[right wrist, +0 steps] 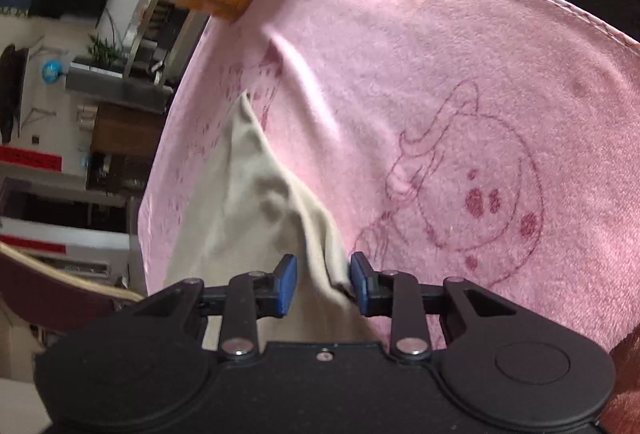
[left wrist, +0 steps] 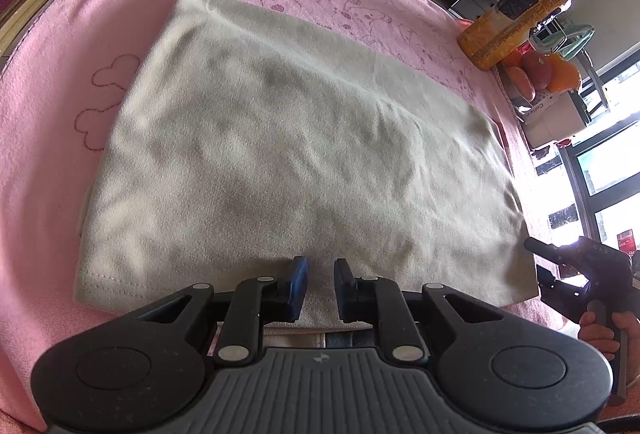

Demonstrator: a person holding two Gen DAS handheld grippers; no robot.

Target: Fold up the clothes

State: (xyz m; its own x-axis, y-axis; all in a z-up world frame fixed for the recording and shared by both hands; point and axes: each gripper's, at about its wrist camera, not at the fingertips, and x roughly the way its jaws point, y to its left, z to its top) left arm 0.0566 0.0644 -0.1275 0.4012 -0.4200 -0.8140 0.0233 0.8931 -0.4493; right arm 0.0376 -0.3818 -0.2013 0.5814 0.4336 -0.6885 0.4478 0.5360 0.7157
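Left wrist view: the grey garment (left wrist: 288, 154) lies flat as a folded rectangle on the pink blanket (left wrist: 48, 162), likely partway folded. The left gripper (left wrist: 320, 288) pinches its near hem, pads narrow. Right wrist view: the right gripper (right wrist: 323, 284) straddles a raised corner of the cloth, one pad touching; a firm grip cannot be confirmed. The cloth's near edge is hidden.
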